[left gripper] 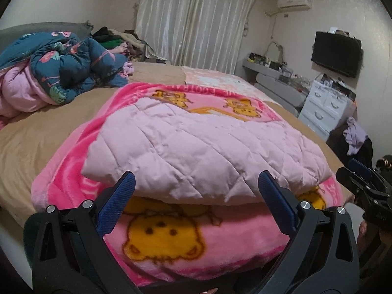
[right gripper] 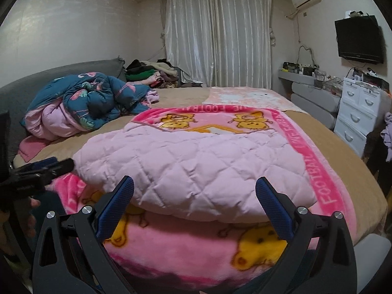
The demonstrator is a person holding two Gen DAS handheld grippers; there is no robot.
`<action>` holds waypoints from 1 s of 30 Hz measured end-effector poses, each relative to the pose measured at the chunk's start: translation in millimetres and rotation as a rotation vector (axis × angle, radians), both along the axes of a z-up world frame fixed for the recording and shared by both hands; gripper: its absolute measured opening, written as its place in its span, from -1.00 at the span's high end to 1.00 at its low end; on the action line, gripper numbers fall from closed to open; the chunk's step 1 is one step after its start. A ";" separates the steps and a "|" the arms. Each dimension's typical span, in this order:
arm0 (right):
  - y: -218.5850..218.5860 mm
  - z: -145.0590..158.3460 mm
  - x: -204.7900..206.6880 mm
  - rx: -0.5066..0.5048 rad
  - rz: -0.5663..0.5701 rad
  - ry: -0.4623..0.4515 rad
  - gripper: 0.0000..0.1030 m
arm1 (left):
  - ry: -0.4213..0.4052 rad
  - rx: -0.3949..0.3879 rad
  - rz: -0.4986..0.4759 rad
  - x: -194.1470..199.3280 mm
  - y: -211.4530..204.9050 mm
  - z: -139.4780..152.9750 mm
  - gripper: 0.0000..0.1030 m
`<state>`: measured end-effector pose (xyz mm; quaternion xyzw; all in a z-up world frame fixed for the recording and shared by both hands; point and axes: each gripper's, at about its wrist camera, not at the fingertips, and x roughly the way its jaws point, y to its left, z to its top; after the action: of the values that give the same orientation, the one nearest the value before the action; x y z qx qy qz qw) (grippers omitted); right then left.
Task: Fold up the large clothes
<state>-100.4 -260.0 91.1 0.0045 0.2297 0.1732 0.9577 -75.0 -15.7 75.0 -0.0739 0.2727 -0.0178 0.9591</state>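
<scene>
The pale pink quilted garment [left gripper: 196, 147] lies folded in a thick flat bundle on a bright pink blanket [left gripper: 171, 240] with yellow cartoon animals, at the near part of the bed [left gripper: 36, 142], which has a tan cover. The near edge of the garment bulges over the blanket and makes a shadow below it. The left gripper [left gripper: 196, 191] is spread wide, with nothing between its blue fingers [left gripper: 117, 205]; the two tips stand just in front of the near edge of the garment, and I cannot tell if they touch the cloth. The right gripper [right gripper: 194, 193] is also wide apart and holds nothing, and it stands at the same near edge, a little more to the right. In the left wrist view the right gripper shows at the right border, beside the near right corner of the blanket; in the right wrist view the left gripper shows at the left border, close to the near left corner of the garment. At the far left of the bed lies a crumpled blue duvet [right gripper: 98, 98] with a flower print and a pink inside. Behind it is a pile of clothes [right gripper: 152, 72]. A white curtain [right gripper: 218, 36] covers the far wall, and at the right stand a white drawer unit [right gripper: 360, 112] and a dark television [right gripper: 359, 38] on the wall.
</scene>
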 end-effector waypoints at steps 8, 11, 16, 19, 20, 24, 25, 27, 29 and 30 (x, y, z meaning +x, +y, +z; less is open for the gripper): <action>7.4 -14.5 3.9 -0.025 -0.015 0.042 -0.92 | 0.007 0.024 -0.001 -0.9 -11.5 -4.7 -0.82; 7.0 -20.4 7.8 -0.018 -0.011 0.077 -0.92 | 0.015 0.017 -0.009 0.0 -10.1 -5.9 -0.82; 10.6 -26.1 9.5 -0.016 0.003 0.101 -0.92 | 0.050 0.057 0.013 3.4 -14.6 -9.7 -0.82; 11.6 -26.6 8.8 -0.018 0.006 0.102 -0.92 | 0.041 0.051 0.009 1.1 -15.2 -9.6 -0.82; 10.6 -26.7 9.1 -0.017 0.006 0.102 -0.92 | 0.039 0.055 0.008 0.6 -15.8 -9.1 -0.82; 9.1 -26.9 9.8 -0.014 -0.001 0.105 -0.92 | 0.036 0.051 0.004 -0.3 -16.5 -8.6 -0.82; 9.0 -26.9 9.6 -0.013 -0.004 0.104 -0.92 | 0.037 0.050 0.005 -0.3 -16.6 -8.4 -0.82; 7.4 -26.6 9.6 -0.011 -0.009 0.103 -0.92 | 0.038 0.054 0.009 0.1 -16.4 -8.1 -0.82; 5.8 -26.6 9.1 -0.009 -0.012 0.102 -0.92 | 0.040 0.050 0.011 -0.3 -15.3 -8.3 -0.82; 5.3 -26.5 8.6 -0.009 -0.013 0.101 -0.92 | 0.040 0.050 0.012 -0.3 -15.0 -8.0 -0.82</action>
<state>-91.8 -254.7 64.6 0.0104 0.2787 0.1655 0.9460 -75.3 -30.7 67.0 -0.0521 0.2919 -0.0039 0.9550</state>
